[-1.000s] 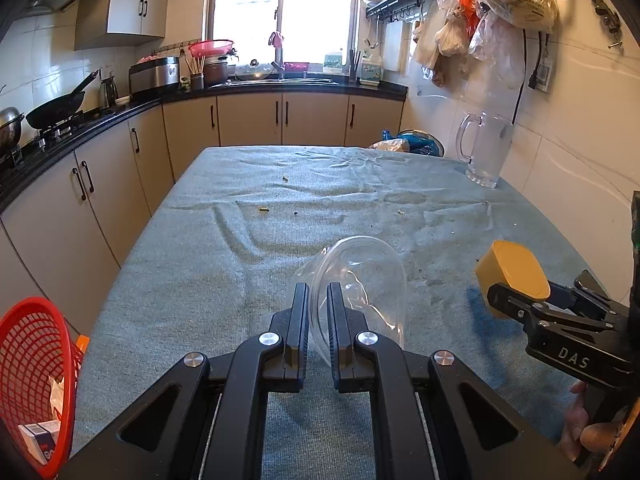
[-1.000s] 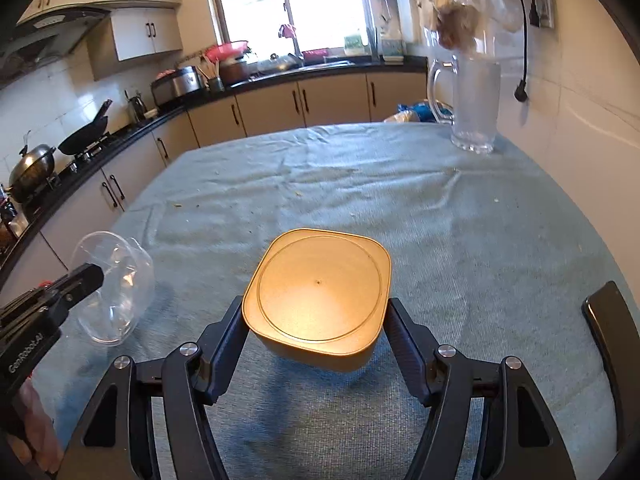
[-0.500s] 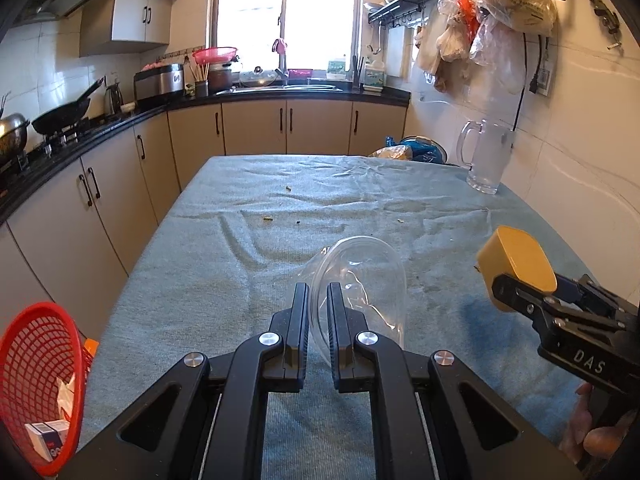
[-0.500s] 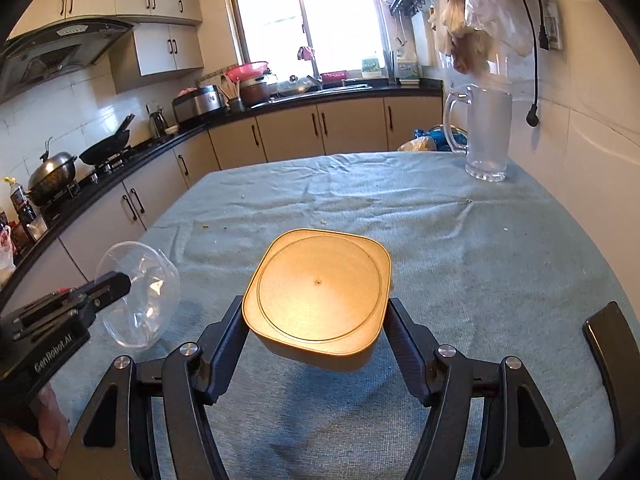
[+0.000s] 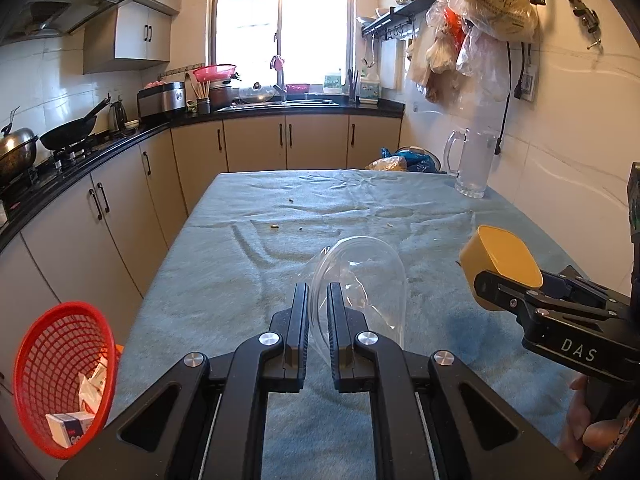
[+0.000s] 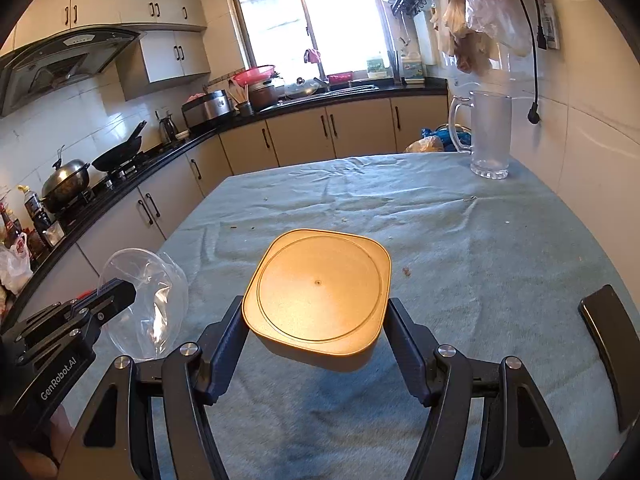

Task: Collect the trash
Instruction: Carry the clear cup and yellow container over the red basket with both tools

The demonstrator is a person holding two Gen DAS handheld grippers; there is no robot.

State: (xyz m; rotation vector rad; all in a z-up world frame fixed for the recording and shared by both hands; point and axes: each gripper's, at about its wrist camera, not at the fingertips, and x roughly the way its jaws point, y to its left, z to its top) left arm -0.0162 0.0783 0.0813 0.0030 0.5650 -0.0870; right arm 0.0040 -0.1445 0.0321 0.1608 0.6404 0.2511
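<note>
Nearest in the left wrist view, the left tool (image 5: pixel 318 320) has its jaws pinched almost together on the thin rim of the clear plastic lid (image 5: pixel 362 280), which hangs clear of the blue-cloth surface (image 5: pixel 224 280). Over at three o'clock, the right tool (image 5: pixel 486 290) carries the yellow tub (image 5: pixel 500 258); from its own camera the jaws stand about half open, pads pressed on either side of that tub, bottom face up and off the cloth. So both pieces of trash are picked up and in the air, and this looks like the carry step. The red basket (image 5: pixel 60 364) waits low at eight o'clock beside the surface, already holding some cartons (so that is probably the bin). The next move calls for swinging both loads over its mouth, then letting go one at a time. Farther out, crumbs (image 5: pixel 274 226) dot the cloth, and a glass mug (image 5: pixel 474 164) stands at one o'clock by the wall.
</note>
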